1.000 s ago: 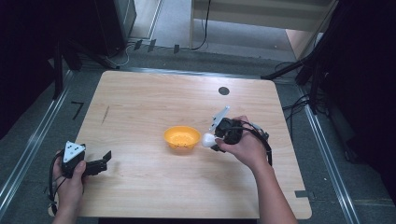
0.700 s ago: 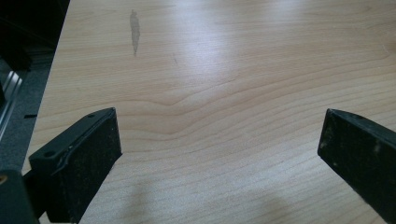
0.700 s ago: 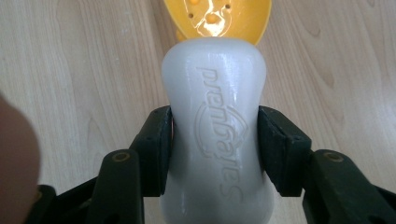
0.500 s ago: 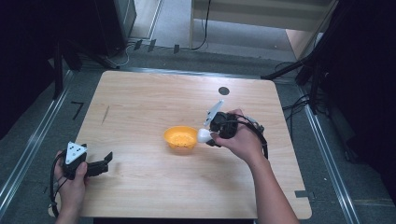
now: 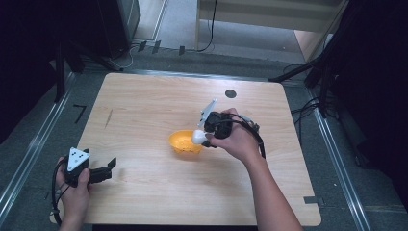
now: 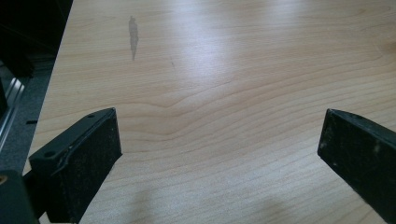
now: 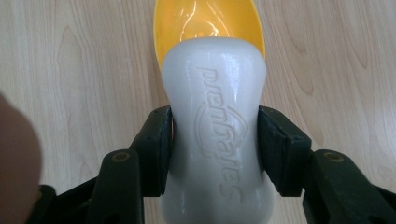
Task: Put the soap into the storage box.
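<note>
Your right gripper [image 7: 215,154]: clamps white embossed plastic bottle [image 7: 217,140] above orange plastic bowl [image 5: 184,142].
Your left gripper [image 6: 219,154]: jaws wide apart, well left of bowl.

The high view looks forward and down on the whole surface [image 5: 144,120] from the person's side. The left gripper view rides low, looking along its gripper [image 6: 219,154] across bare wood ahead. The right gripper view sits very close, facing down past its gripper [image 7: 215,149]; both share that surface with the high view.
</note>
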`<action>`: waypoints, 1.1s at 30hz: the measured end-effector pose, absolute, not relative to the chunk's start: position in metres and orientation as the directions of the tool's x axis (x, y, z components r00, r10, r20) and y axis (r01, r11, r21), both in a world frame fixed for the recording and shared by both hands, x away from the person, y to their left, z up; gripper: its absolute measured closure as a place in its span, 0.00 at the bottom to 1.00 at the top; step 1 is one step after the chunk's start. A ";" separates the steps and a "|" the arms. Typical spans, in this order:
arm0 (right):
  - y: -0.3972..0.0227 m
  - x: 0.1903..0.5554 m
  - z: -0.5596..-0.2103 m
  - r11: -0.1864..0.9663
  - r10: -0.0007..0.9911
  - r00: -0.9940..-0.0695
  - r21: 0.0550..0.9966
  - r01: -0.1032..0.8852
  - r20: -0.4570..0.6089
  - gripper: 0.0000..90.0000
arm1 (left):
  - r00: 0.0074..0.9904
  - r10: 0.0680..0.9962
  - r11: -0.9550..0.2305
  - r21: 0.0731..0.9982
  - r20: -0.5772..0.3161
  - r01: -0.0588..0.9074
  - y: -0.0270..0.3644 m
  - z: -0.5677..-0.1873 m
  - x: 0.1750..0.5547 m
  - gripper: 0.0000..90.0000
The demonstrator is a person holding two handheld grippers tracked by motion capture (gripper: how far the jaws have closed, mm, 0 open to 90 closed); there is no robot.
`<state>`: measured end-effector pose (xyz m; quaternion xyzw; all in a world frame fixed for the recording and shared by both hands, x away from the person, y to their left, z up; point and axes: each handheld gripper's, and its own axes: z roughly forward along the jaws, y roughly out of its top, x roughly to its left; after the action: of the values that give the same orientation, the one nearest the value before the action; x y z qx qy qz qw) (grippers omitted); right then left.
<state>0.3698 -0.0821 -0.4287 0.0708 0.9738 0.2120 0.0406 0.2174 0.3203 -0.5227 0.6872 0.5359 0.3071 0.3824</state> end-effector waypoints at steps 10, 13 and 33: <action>-0.059 0.375 -0.438 0.907 0.114 -0.992 0.413 0.081 -0.057 0.55 | 0.240 0.971 -0.116 0.861 -0.007 0.496 0.322 -0.523 0.217 0.00; -0.055 0.376 -0.439 0.907 0.108 -0.992 0.414 0.075 -0.059 0.55 | 0.240 0.971 -0.116 0.860 -0.007 0.496 0.322 -0.523 0.217 0.00; -0.034 0.385 -0.452 0.914 0.077 -0.995 0.402 0.047 -0.057 0.55 | 0.242 0.970 -0.110 0.860 -0.017 0.498 0.323 -0.523 0.216 0.00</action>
<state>0.3853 -0.0344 -0.4522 0.0317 0.9777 0.2047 0.0358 0.2164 0.3230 -0.5225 0.6822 0.5380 0.2990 0.3947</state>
